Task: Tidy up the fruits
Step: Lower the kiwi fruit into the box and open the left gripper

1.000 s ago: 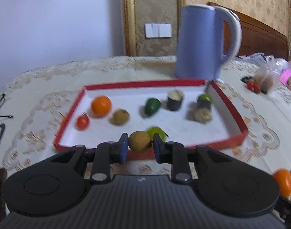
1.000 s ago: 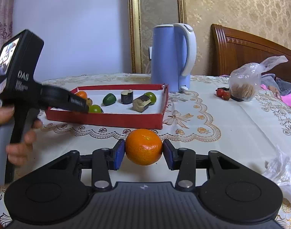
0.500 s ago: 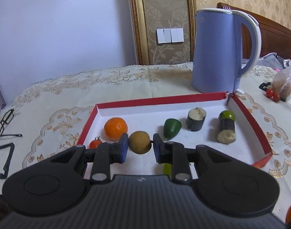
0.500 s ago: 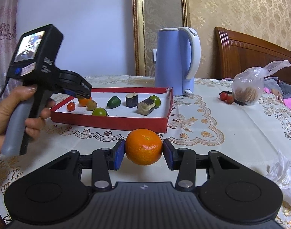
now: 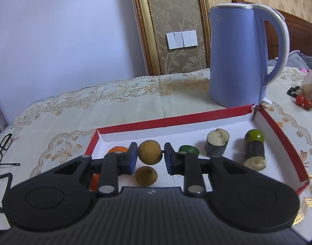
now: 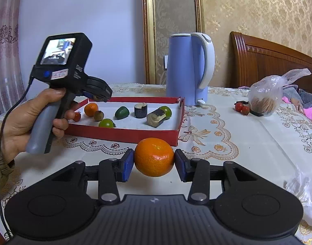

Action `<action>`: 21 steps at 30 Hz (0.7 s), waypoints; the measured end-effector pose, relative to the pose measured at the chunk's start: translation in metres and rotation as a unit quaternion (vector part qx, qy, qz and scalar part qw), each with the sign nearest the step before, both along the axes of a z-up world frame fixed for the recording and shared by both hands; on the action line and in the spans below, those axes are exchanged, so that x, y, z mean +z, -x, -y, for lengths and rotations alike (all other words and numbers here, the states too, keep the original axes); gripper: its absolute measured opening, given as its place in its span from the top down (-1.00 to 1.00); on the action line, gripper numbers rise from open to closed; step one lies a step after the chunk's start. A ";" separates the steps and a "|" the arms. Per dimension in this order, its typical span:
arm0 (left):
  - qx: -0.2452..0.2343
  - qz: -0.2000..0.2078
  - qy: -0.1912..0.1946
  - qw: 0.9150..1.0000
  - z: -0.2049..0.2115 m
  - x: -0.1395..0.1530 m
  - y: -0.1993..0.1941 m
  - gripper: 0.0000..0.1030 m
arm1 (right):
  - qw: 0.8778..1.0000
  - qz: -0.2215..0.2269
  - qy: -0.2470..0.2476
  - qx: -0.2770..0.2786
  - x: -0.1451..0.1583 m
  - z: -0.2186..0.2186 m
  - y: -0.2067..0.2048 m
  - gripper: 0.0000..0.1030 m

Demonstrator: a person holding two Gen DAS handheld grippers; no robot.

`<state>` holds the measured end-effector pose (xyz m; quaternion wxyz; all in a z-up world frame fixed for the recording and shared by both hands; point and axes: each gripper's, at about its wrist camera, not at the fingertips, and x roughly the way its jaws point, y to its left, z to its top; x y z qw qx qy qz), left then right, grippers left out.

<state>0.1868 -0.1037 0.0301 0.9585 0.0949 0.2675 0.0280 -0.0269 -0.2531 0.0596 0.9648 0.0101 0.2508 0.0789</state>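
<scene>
My left gripper [image 5: 149, 156] is shut on a small brown round fruit [image 5: 149, 152] and holds it above the left part of the red tray [image 5: 176, 120]. Below it lies another brown fruit [image 5: 146, 175]. An orange [image 5: 117, 149], a green fruit [image 5: 188, 149], two dark cut pieces [image 5: 217, 145] and a lime [image 5: 254, 135] lie in the tray. My right gripper [image 6: 153, 164] is shut on an orange [image 6: 153, 156], held in front of the tray's near wall [image 6: 123, 135]. The left gripper [image 6: 98, 94] shows there over the tray's left end.
A blue kettle [image 5: 241, 61] stands behind the tray's far right corner. Glasses [image 5: 2, 150] lie at the far left. A plastic bag [image 6: 266, 98] and cherry tomatoes [image 6: 241, 108] sit at the right. White plastic [image 6: 305, 185] lies near my right gripper.
My left gripper has moved forward and up over the tray's left part with the brown fruit. My right gripper holds the orange still.
</scene>
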 end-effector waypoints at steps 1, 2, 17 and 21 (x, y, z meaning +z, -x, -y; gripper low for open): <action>0.000 -0.001 0.000 1.000 0.000 0.000 -0.003 0.52 | 1.000 0.001 0.000 0.000 0.001 0.000 0.000 0.17; 0.002 -0.003 0.001 1.000 -0.001 -0.001 -0.006 0.52 | 1.000 0.002 0.000 0.000 0.002 0.000 0.001 0.17; 0.013 -0.018 -0.008 1.000 -0.006 -0.010 -0.027 0.47 | 1.000 0.004 0.003 0.006 0.005 -0.004 -0.002 0.17; 0.010 -0.021 0.000 1.000 -0.010 -0.009 -0.025 0.45 | 1.000 0.003 0.009 0.010 0.005 -0.008 -0.004 0.17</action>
